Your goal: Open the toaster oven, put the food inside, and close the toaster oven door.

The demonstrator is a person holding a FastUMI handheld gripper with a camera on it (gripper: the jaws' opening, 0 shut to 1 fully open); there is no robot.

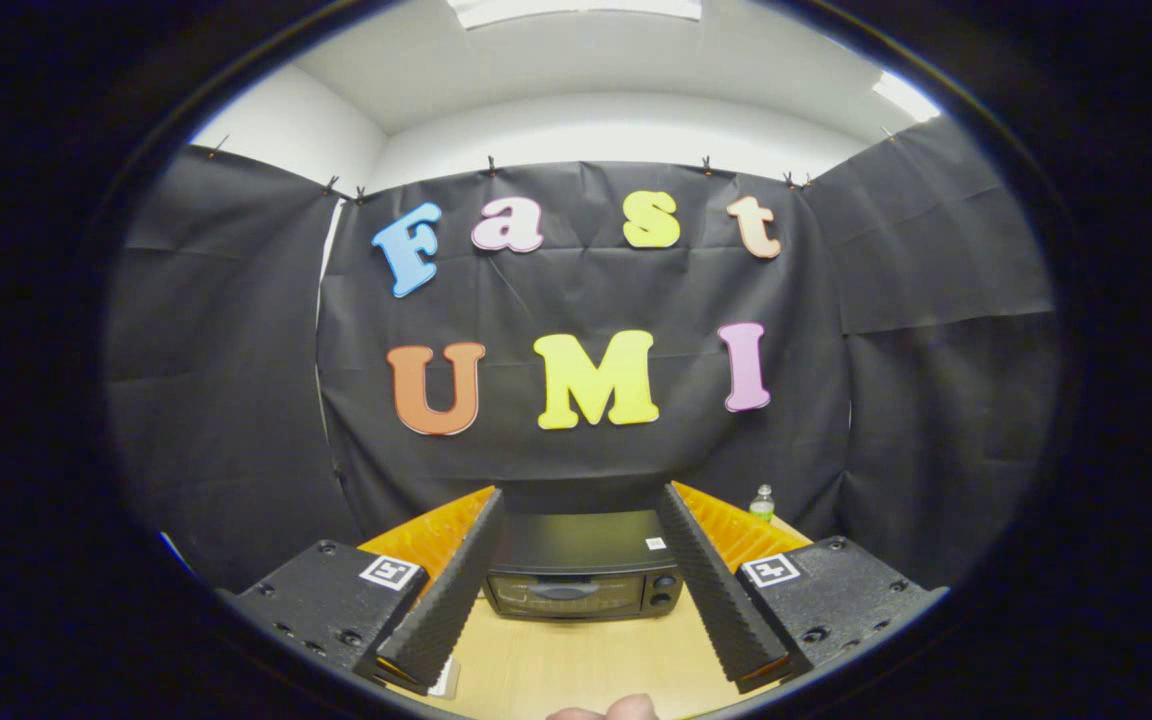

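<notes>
Gripper view: claw (578,545) is standing wide, nothing sitting between its fingers (444,600), tips pointing toward 12 o'clock. Toaster oven (583,570) is sitting on the table (576,665) just ahead of the claw, framed in the gap between the two fingers, not touching either. Its door is showing closed (glass front and handle facing the camera), two knobs sitting at 3 o'clock of the door. A small sticker is sitting on the oven top near its right rear corner. A small bottle (761,502) is standing upright at about 2 o'clock from the oven, beyond the right finger, near the booth wall. A fingertip (626,708) of a person is peeking in at 6 o'clock, below the bare table stretch. Food: cannot tell where it is.
</notes>
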